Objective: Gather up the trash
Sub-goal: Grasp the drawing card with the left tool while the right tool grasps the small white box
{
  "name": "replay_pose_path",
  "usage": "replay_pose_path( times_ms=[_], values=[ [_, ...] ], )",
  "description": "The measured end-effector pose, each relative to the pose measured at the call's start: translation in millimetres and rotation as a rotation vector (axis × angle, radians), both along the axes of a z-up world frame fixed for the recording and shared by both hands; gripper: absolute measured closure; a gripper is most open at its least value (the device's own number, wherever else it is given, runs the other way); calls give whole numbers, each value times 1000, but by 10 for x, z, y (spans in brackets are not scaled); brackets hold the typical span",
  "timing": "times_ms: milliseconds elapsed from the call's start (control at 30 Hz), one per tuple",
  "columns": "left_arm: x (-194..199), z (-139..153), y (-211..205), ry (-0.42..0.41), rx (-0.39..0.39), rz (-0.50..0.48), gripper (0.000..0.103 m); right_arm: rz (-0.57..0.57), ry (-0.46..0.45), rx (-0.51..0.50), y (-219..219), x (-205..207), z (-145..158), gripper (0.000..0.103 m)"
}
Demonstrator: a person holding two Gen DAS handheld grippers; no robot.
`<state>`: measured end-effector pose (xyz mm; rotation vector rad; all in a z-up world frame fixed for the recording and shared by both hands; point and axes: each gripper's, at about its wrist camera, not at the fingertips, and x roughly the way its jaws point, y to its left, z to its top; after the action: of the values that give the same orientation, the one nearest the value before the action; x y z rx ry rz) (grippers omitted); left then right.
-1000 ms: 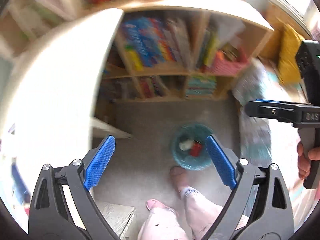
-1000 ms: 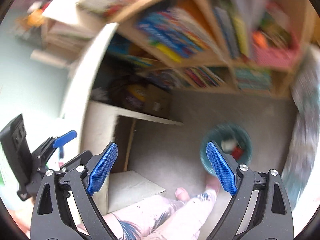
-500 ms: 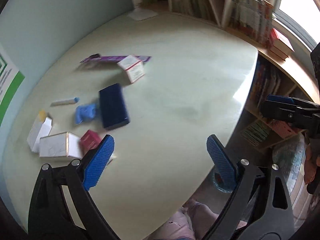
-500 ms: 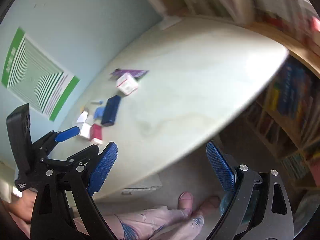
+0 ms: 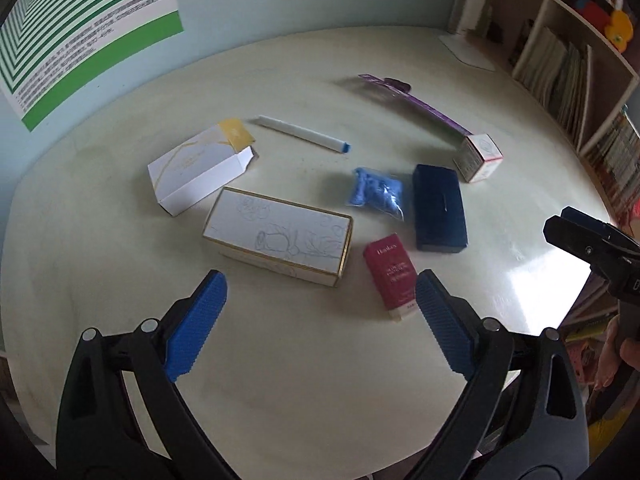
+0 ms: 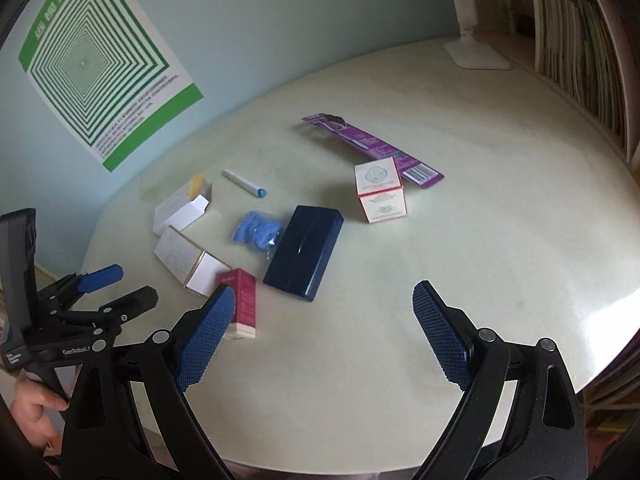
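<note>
lying flat on table (image 5: 320, 380), red carton (image 5: 394, 274), gold-edged white box (image 5: 280, 240), both tongs (image 5: 320, 320) (image 6: 324, 330) spread apart

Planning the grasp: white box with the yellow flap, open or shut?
Open: the white box lies flat, its yellow flap lifted.

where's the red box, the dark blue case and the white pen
red box (image 5: 390, 274), left wrist view, on its printed top face
dark blue case (image 6: 304, 251), right wrist view, middle of its lid
white pen (image 5: 298, 133), left wrist view, mid-barrel
</note>
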<state>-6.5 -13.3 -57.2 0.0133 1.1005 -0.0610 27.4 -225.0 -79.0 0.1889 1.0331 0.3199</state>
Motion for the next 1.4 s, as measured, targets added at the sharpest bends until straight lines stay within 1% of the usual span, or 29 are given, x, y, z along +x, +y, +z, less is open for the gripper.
replay_pose_path(
  times_ms=[200, 233, 267, 333, 367, 467, 567, 633, 700, 767, 800, 833, 900, 933, 967, 1033, 1167, 1400],
  values=[
    [241, -124, 78, 20, 2, 129, 10, 81, 29, -54, -6, 553, -140, 15],
    [273, -155, 82, 30, -1, 151, 10, 107, 42, -68, -13, 663, -188, 17],
    [305, -182, 87, 39, -9, 174, 10, 131, 54, -77, -21, 739, -234, 22],
    [373, -252, 95, 59, -18, 236, 10, 182, 84, -109, -33, 929, -360, 23],
    [413, -294, 98, 69, -27, 266, 10, 198, 97, -116, -41, 996, -417, 23],
    [479, -361, 118, 83, -17, 342, 10, 245, 128, -121, -75, 1158, -556, 28],
    [522, -416, 143, 94, -20, 415, 10, 294, 146, -138, -62, 1279, -663, 29],
    [549, -477, 149, 107, -27, 456, 11, 325, 148, -150, -40, 1326, -701, 33],
    [537, -512, 164, 113, -32, 489, 12, 352, 156, -163, -3, 1359, -732, 44],
    [529, -531, 157, 127, -30, 506, 21, 369, 166, -174, 31, 1380, -769, 48],
    [520, -553, 158, 135, -34, 513, 23, 381, 165, -180, 48, 1384, -785, 52],
    [510, -567, 163, 139, -39, 520, 31, 388, 159, -184, 59, 1382, -784, 53],
    [494, -591, 179, 149, -51, 534, 39, 407, 151, -188, 87, 1390, -767, 57],
    [482, -594, 188, 150, -54, 540, 46, 416, 146, -188, 99, 1396, -748, 58],
    [467, -590, 195, 149, -56, 544, 51, 421, 142, -184, 104, 1404, -722, 62],
    [437, -569, 204, 143, -54, 548, 54, 427, 131, -168, 103, 1416, -667, 62],
    [390, -531, 197, 132, -55, 538, 55, 430, 116, -149, 109, 1442, -585, 62],
    [320, -379, 180, 97, -40, 507, 56, 405, 95, -121, 116, 1451, -471, 62]
  ],
)
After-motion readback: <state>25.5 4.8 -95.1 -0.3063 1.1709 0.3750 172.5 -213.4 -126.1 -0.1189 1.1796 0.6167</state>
